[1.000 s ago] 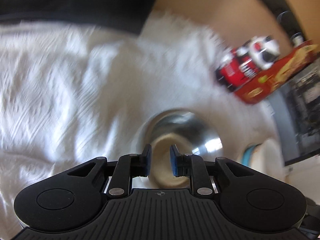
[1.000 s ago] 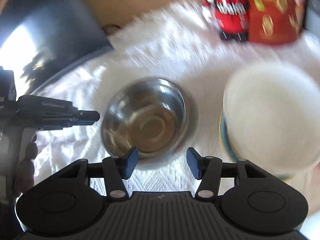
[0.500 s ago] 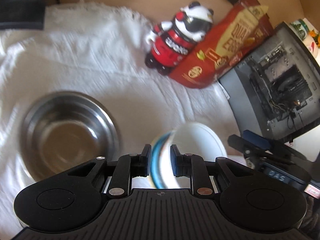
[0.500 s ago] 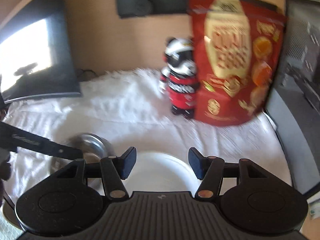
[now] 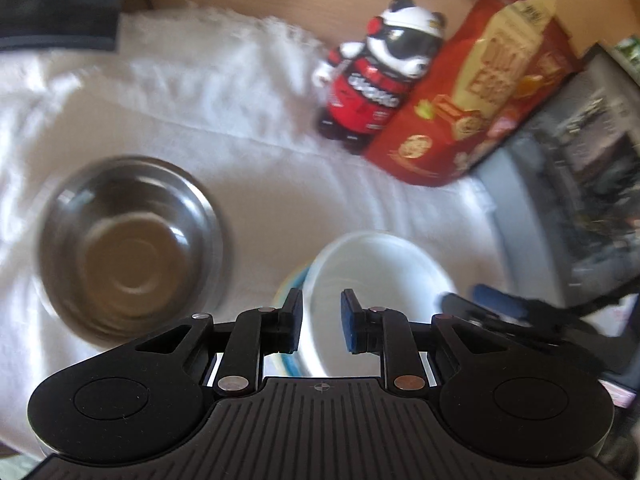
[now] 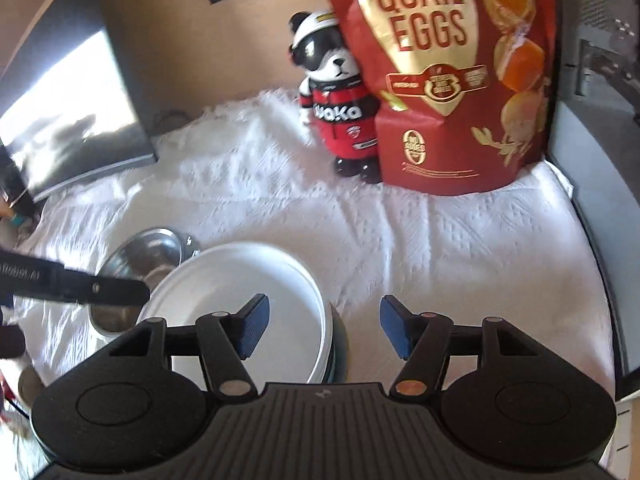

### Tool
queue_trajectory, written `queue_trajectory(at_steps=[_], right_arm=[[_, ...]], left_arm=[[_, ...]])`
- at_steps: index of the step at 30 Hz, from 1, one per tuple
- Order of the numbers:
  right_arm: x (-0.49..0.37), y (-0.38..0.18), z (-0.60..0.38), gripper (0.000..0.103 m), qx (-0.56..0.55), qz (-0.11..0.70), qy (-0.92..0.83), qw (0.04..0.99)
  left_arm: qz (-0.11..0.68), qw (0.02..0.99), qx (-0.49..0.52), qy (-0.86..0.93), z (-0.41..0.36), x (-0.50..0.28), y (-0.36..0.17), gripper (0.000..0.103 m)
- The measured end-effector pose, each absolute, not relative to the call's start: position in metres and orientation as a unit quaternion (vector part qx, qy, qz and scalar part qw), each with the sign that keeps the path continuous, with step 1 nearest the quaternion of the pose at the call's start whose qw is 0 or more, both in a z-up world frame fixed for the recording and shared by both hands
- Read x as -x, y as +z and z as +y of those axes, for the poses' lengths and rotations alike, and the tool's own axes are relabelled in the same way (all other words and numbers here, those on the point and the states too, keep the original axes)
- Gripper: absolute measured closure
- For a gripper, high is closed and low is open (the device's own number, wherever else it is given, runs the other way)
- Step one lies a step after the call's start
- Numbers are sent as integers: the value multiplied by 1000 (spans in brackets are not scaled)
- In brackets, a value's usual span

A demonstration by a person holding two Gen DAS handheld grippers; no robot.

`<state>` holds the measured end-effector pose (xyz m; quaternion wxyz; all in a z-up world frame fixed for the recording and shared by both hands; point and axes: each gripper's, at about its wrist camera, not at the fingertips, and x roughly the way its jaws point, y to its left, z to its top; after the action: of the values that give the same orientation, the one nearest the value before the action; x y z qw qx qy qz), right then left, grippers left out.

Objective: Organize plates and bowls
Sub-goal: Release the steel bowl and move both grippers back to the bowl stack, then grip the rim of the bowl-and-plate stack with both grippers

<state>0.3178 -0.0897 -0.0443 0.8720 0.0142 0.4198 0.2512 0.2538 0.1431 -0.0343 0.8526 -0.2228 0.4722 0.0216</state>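
1. Left hand-held gripper (image 5: 320,326): jaws narrowly spread, empty, over the white bowl (image 5: 376,276) rim.
2. Right hand-held gripper (image 6: 322,330): jaws just widened, nothing between them.
3. Steel bowl (image 5: 132,248) at 9 o'clock of the white bowl, on white cloth (image 6: 400,240).

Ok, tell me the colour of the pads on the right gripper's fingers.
Blue pads on black fingers, clearest in the right wrist view.

The steel bowl (image 5: 128,248) is shiny metal. The white bowl (image 5: 376,280) looks smooth and glossy. The white cloth (image 6: 420,240) is bumpy and soft. The quail eggs bag (image 6: 448,80) is shiny.
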Motion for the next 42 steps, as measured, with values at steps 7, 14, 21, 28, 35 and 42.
queue_trajectory(at_steps=[7,14,21,28,35,42], right_arm=[[-329,-68,-90,41,3,447,253,858],[-342,-77,-91,41,8,451,237,860],[-348,-84,-93,34,-3,473,218,853],[-358,-107,-104,35,-122,553,240,789],[-358,-125,-92,35,-142,576,237,769],[-357,-116,-81,35,-81,554,230,796]], left_arm=[[515,830,212,41,137,-265,-54,80],[536,817,209,38,141,-269,-73,65],[532,801,274,-11,149,-274,-97,67],[526,808,264,-8,147,-276,-96,72],[538,814,220,1,138,-274,-92,79],[539,814,214,23,147,-270,-83,58]])
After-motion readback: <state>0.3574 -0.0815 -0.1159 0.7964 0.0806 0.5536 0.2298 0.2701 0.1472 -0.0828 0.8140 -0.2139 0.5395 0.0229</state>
